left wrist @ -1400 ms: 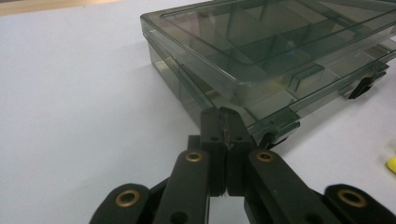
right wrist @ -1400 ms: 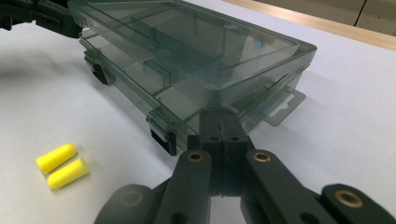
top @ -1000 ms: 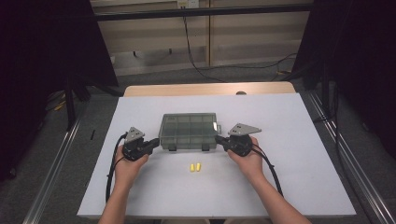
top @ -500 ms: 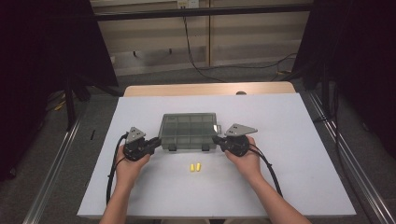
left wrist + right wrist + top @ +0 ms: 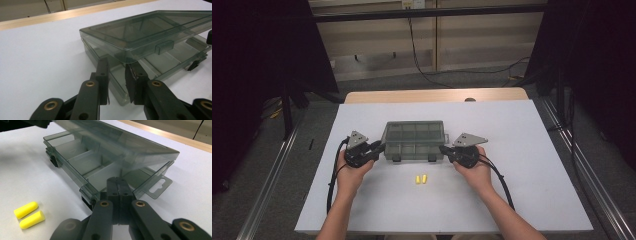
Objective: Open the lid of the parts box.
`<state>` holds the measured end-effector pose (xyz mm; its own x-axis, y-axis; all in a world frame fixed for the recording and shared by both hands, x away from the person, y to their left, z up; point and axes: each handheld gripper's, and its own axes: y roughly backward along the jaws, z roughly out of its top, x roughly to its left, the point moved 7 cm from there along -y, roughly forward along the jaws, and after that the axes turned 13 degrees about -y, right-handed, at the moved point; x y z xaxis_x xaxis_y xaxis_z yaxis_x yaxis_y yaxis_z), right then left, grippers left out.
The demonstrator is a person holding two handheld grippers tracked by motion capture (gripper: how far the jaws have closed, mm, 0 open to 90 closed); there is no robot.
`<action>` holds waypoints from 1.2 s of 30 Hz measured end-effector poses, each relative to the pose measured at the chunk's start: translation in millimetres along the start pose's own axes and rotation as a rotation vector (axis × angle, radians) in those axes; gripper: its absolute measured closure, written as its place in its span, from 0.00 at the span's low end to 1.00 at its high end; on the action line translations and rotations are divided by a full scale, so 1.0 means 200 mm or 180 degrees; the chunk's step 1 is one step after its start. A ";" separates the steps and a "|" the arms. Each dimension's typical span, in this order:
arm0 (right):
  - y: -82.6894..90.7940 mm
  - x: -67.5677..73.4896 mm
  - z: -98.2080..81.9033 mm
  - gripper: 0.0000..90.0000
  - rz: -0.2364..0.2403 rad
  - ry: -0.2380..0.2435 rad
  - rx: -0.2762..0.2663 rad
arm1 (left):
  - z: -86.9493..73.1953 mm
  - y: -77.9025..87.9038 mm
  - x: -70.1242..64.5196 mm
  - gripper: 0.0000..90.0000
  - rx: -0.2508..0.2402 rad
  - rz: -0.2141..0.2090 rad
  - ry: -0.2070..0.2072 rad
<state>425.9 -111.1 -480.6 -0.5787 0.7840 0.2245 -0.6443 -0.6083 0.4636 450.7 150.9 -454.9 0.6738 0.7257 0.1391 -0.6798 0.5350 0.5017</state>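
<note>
A smoky clear compartment box [image 5: 414, 141] sits mid-tabletop [image 5: 522, 150], lid ajar; the left gripper [image 5: 117, 80] has just been opening, fingers apart at the box's corner, gripping nothing; the right gripper [image 5: 117, 185] is pressed shut against the opposite end. Likely step — raising the lid; next, loading the yellow earplugs [image 5: 421, 179].

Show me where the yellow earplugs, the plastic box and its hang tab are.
yellow earplugs [image 5: 29, 215]: right gripper view, between the pair.
plastic box [image 5: 414, 133]: high view, middle of the lid.
hang tab [image 5: 160, 187]: right gripper view, flat clear tab.

Black left gripper [image 5: 379, 147], black right gripper [image 5: 443, 148], brass-ringed screws, grey three-cornered plates, black trailing cables, bare forearms
</note>
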 end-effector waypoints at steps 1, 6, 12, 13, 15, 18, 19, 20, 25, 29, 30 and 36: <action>0.00 0.00 0.00 1.00 -0.0001 0.0002 -0.0001 | 0.01 0.00 0.01 0.82 -0.0002 0.0014 -0.0011; 0.00 0.00 0.00 1.00 -0.0008 0.0014 0.0000 | 0.06 0.00 0.02 0.81 -0.0031 0.0021 0.0012; 0.00 0.00 0.00 1.00 -0.0009 0.0027 -0.0008 | 0.08 -0.02 0.05 0.80 -0.0047 0.0041 0.0049; 0.00 0.00 0.00 1.00 -0.0007 0.0024 -0.0014 | 0.08 -0.02 0.06 0.80 -0.0022 0.0047 0.0013; 0.00 0.00 0.00 1.00 -0.0007 0.0023 -0.0015 | 0.09 -0.02 0.07 0.80 -0.0043 0.0063 0.0032; 0.00 0.00 0.00 1.00 -0.0005 0.0025 -0.0013 | 0.10 -0.02 0.08 0.81 -0.0050 0.0082 0.0024; 0.00 0.00 0.00 1.00 -0.0005 0.0023 -0.0012 | 0.11 -0.02 0.08 0.81 -0.0058 0.0087 0.0018; 0.00 0.00 0.00 1.00 -0.0006 0.0024 -0.0013 | 0.11 -0.02 0.08 0.81 -0.0058 0.0093 0.0009; 0.00 0.00 0.00 1.00 0.0001 0.0028 -0.0017 | 0.12 -0.04 0.08 0.81 -0.0054 0.0085 0.0060; 0.00 0.00 0.00 1.00 0.0014 0.0035 -0.0021 | 0.13 -0.05 0.09 0.81 -0.0061 0.0104 0.0071; 0.00 0.00 0.00 1.00 0.0018 0.0041 -0.0026 | 0.13 -0.05 0.09 0.81 -0.0047 0.0118 0.0073; 0.00 0.00 0.00 1.00 -0.0001 0.0047 -0.0031 | 0.16 -0.06 0.11 0.83 -0.0065 0.0130 0.0048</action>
<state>425.9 -110.6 -481.5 -0.5857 0.7824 0.2117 -0.6493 -0.6092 0.4552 482.9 145.3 -430.1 0.6410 0.7535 0.1460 -0.7125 0.5134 0.4783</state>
